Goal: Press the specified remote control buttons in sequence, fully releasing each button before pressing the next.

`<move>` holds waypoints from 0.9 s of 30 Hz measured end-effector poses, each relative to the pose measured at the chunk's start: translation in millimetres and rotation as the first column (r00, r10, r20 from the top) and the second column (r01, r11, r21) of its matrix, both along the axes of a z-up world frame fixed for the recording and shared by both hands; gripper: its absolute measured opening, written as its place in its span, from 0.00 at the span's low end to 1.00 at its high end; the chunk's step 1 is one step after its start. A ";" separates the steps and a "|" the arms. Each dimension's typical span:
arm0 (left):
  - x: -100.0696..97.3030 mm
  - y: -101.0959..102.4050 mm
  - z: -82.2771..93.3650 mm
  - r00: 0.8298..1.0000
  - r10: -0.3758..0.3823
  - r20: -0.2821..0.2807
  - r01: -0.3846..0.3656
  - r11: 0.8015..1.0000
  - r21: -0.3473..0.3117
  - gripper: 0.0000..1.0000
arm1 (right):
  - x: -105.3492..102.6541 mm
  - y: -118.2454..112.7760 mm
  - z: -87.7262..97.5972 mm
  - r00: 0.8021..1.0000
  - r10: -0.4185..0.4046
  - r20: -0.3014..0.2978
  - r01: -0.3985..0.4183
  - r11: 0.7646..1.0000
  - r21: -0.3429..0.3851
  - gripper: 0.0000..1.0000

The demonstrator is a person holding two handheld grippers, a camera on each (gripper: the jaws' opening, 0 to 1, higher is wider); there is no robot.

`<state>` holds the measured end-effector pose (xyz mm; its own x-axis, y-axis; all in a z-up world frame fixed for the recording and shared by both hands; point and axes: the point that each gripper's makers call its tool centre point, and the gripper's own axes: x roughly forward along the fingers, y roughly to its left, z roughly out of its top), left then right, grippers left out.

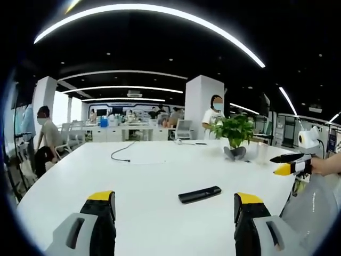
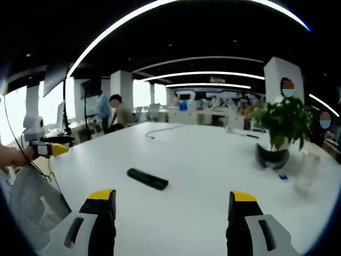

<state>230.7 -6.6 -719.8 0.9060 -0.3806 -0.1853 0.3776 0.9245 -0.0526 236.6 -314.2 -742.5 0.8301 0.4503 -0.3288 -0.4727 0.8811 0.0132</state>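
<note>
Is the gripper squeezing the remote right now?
No. The black remote control lies alone on the white table, and the right gripper is open, well short of it.

**Table layout**

The remote control (image 1: 200, 194) (image 2: 147, 178) is lying flat on the table (image 1: 154, 176) (image 2: 213, 160), ahead of both tongs and touching neither. Behind it, toward the far edge, a potted plant (image 1: 234, 136) (image 2: 282, 130) is standing, and a cable (image 1: 123, 152) (image 2: 160, 129) is trailing across the far part of the table.
</note>
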 end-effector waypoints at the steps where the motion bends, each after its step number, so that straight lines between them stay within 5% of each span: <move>1: 0.3 1.1 -0.1 1.000 0.007 -0.001 -0.007 1.000 0.003 0.96 | 0.2 0.7 -1.4 1.000 0.004 -0.006 -0.004 1.000 -0.003 0.85; 11: 3.3 7.5 -3.8 0.999 0.043 -0.016 -0.043 0.999 0.029 0.96 | -3.0 10.3 -6.2 0.998 0.058 -0.037 -0.057 0.998 0.013 0.83; 20: 4.0 5.2 -20.6 0.996 0.008 -0.084 -0.003 0.998 0.057 0.96 | 1.1 -4.6 -10.7 0.998 -0.013 -0.057 0.013 1.000 -0.005 0.83; 27: 2.6 -0.8 -11.1 0.999 -0.028 -0.046 0.029 0.999 0.014 1.00 | 2.9 -9.0 -1.7 0.999 -0.032 -0.011 0.032 0.999 0.023 0.82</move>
